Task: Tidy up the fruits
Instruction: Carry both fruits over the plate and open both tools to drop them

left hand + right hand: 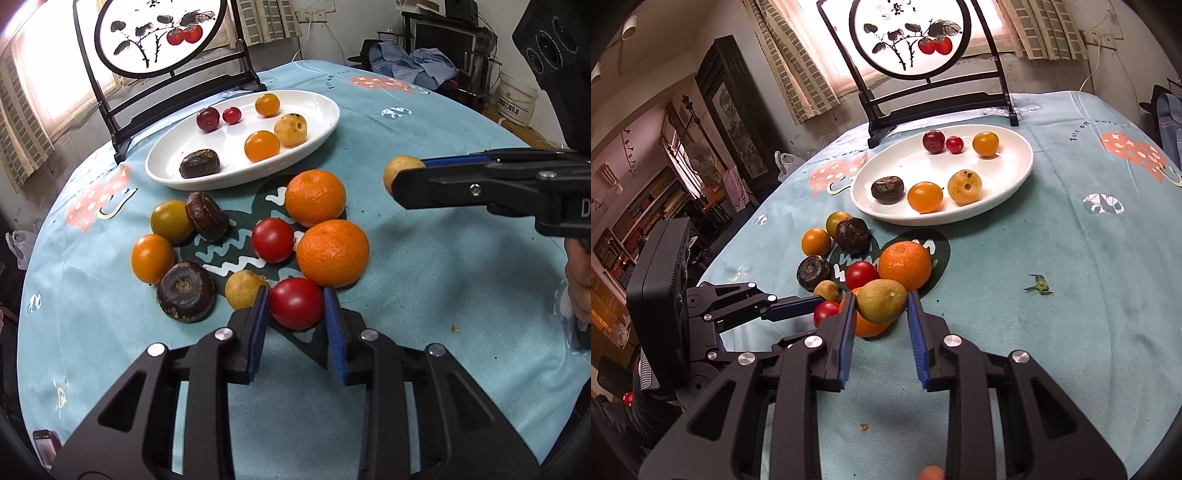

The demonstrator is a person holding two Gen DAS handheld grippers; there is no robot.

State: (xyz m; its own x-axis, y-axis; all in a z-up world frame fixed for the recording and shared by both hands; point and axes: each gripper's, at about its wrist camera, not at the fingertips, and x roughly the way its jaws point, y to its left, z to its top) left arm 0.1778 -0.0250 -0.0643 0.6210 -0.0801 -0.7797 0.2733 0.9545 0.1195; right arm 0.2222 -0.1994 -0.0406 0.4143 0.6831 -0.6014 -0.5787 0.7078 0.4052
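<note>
Fruit lies heaped on the blue-clothed counter [424, 258] just in front of the white oval plate [325, 127], the landmark for both views.

Left wrist view: the left tool [297, 314] is closed on a red tomato [295, 302] at the end of the heap farthest from the plate, its blue pads pressing both sides. Between that tomato and the plate sit two oranges [332, 253], another red tomato [272, 240], yellow tomatoes and dark brown fruits. Right of the plate and raised off the cloth, the right tool [400, 177] comes in from the side, clamping a small tan fruit [400, 173]. Part of a hand [580, 284] shows behind it.

Right wrist view: here the tan fruit [882, 300] fills the grip of the right tool [881, 301], held above the heap in front of the plate [1015, 184]. Only this view shows the left tool's [827, 310] side profile, a green leaf scrap [1039, 285] on the cloth right of the heap, and the bookshelves [635, 206] far left of the plate.
</note>
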